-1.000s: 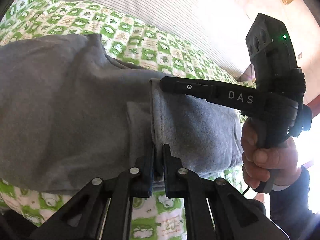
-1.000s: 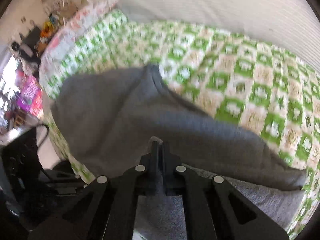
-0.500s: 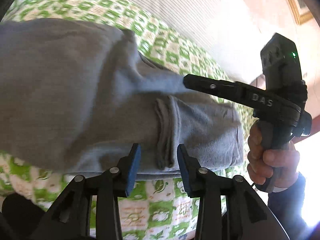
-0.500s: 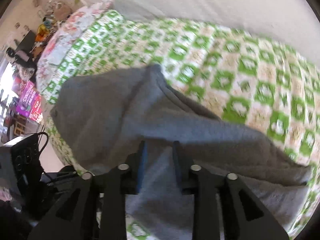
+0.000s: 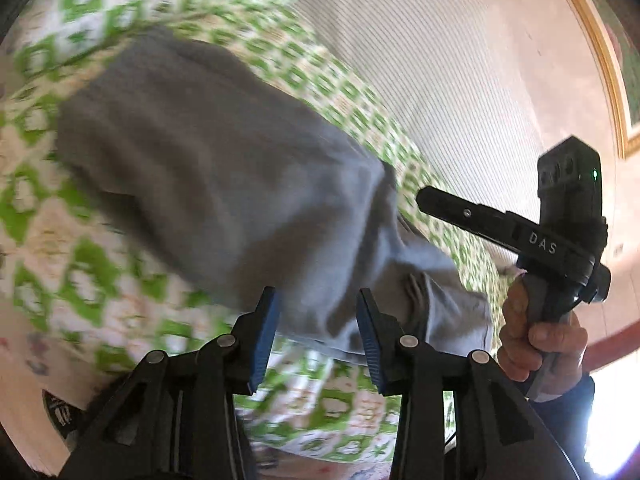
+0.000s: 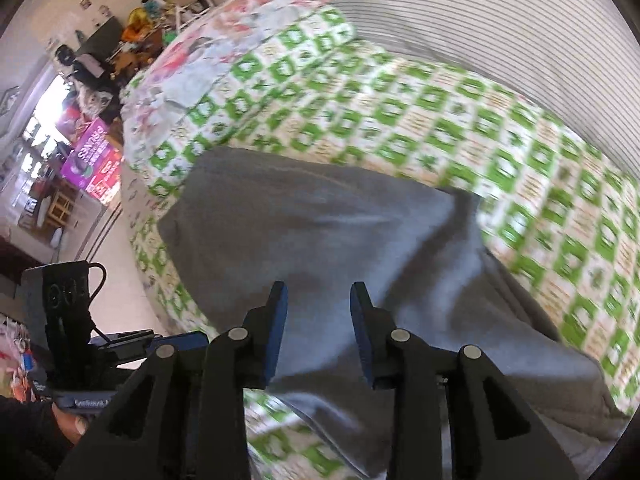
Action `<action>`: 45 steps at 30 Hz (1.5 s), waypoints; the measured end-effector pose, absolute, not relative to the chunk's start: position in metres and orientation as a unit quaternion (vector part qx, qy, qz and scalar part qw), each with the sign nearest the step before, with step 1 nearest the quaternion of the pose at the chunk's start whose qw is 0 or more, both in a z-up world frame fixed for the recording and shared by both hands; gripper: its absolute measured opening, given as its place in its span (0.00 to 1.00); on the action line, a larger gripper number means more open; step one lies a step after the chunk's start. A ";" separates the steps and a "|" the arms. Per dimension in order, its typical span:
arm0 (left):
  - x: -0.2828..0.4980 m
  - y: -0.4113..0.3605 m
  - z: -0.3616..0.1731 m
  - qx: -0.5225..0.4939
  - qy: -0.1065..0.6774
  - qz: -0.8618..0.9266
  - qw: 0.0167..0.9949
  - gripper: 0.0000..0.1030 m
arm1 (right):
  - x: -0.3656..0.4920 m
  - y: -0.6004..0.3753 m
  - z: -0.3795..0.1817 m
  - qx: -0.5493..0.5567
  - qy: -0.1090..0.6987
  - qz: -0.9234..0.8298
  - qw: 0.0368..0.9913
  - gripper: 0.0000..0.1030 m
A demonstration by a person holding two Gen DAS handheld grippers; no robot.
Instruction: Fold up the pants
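Observation:
The grey sweatpants (image 5: 240, 184) lie folded over on the green-and-white checked bedspread (image 5: 60, 264); they also show in the right wrist view (image 6: 328, 240). My left gripper (image 5: 316, 316) is open and empty, raised over the near edge of the pants. My right gripper (image 6: 318, 312) is open and empty above the pants. In the left wrist view the right gripper appears from the side, held in a hand (image 5: 536, 340), clear of the cloth. The left gripper shows at the lower left of the right wrist view (image 6: 120, 344).
A striped white pillow or headboard (image 6: 480, 20) runs along the far side of the bed. A floral pillow (image 6: 224, 40) lies at the far left corner. Cluttered shelves and a purple box (image 6: 92, 156) stand beyond the bed's left edge.
Both grippers were shut on the pants a second ago. They opened, let the cloth drop onto the bed, and have pulled back and up from it.

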State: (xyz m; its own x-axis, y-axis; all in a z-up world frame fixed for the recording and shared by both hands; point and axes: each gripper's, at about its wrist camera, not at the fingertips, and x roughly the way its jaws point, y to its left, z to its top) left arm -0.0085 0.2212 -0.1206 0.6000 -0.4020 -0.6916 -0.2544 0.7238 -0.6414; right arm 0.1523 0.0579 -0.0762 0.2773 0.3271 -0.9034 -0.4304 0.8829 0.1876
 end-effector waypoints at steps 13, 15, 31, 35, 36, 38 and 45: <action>-0.020 0.282 -0.125 -0.394 0.452 -0.027 0.800 0.50 | 0.162 0.127 -0.069 0.014 0.507 0.271 0.818 0.52; -0.023 0.292 -0.123 -0.395 0.449 -0.023 0.801 0.50 | 0.164 0.137 -0.069 0.024 0.502 0.282 0.817 0.56; -0.033 0.341 -0.151 -0.479 0.432 -0.006 0.764 0.64 | 0.192 0.174 -0.087 -0.019 0.526 0.297 0.797 0.59; -0.031 0.345 -0.153 -0.494 0.427 -0.010 0.758 0.64 | 0.202 0.183 -0.093 -0.034 0.535 0.298 0.790 0.61; -0.031 0.346 -0.154 -0.499 0.426 -0.011 0.755 0.64 | 0.205 0.187 -0.095 -0.039 0.538 0.301 0.786 0.61; -0.031 0.348 -0.154 -0.504 0.424 -0.013 0.752 0.64 | 0.209 0.194 -0.098 -0.048 0.544 0.309 0.779 0.62; -0.024 0.354 -0.153 -0.517 0.418 -0.010 0.747 0.65 | 0.223 0.216 -0.100 -0.090 0.549 0.333 0.761 0.65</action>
State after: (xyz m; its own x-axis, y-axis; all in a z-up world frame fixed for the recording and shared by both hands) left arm -0.0242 0.3542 -0.1530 0.6510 -0.4473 -0.6133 -0.4166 0.4649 -0.7812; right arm 0.2226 0.2164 -0.0996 0.1753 0.4080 -0.8960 -0.6051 0.7626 0.2288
